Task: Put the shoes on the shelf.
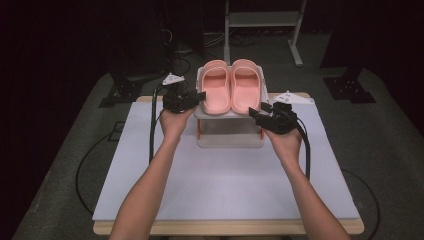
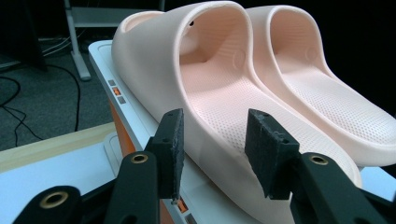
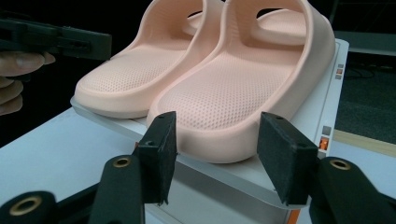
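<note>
While you look from the high view, the pair of pink foam slide sandals (image 1: 231, 85) sits side by side on the top shelf of the small white plastic rack (image 1: 230, 131), at the far middle of the pale mat-covered wooden table (image 1: 225, 180). Your left gripper (image 1: 199, 96) hangs at the rack's left edge, your right gripper (image 1: 255, 113) at its right front corner; both released, nothing grasped.

From the left gripper view, its jaws stand apart with the left sandal (image 2: 187, 84) lying between and beyond them, pads clear of the foam. Go for the sidewall, not the springy strap.

From the right gripper view, its jaws straddle the heel of the right sandal (image 3: 238, 88) without contact. Square the pads on the heel rim before you clamp, and keep off the rack edge.

No brand or readable writing anywhere; the small orange and grey marks (image 3: 325, 136) on the rack's side are too small to read.
</note>
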A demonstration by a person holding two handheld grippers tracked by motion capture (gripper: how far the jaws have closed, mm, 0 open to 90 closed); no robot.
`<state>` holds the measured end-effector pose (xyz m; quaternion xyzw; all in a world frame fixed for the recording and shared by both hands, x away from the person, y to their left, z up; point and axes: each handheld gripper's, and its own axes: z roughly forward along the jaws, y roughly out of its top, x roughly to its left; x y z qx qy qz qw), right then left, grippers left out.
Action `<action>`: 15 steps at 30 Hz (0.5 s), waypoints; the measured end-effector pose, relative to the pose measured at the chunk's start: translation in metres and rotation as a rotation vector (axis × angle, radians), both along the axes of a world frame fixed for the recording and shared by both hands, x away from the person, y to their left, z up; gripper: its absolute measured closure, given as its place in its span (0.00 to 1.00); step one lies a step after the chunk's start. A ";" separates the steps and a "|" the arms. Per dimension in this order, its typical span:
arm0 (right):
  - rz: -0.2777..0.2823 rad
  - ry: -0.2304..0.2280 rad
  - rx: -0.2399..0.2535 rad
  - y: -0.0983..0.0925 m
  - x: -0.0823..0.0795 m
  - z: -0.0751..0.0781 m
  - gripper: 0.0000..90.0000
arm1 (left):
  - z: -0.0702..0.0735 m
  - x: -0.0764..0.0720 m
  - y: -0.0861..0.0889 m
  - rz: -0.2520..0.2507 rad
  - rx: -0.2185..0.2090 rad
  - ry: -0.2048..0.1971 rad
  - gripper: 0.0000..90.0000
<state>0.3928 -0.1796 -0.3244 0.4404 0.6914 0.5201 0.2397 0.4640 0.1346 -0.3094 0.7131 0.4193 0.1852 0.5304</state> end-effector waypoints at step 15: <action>0.033 0.006 0.027 -0.019 -0.011 -0.002 0.46 | -0.008 -0.020 0.010 -0.004 -0.008 -0.004 0.58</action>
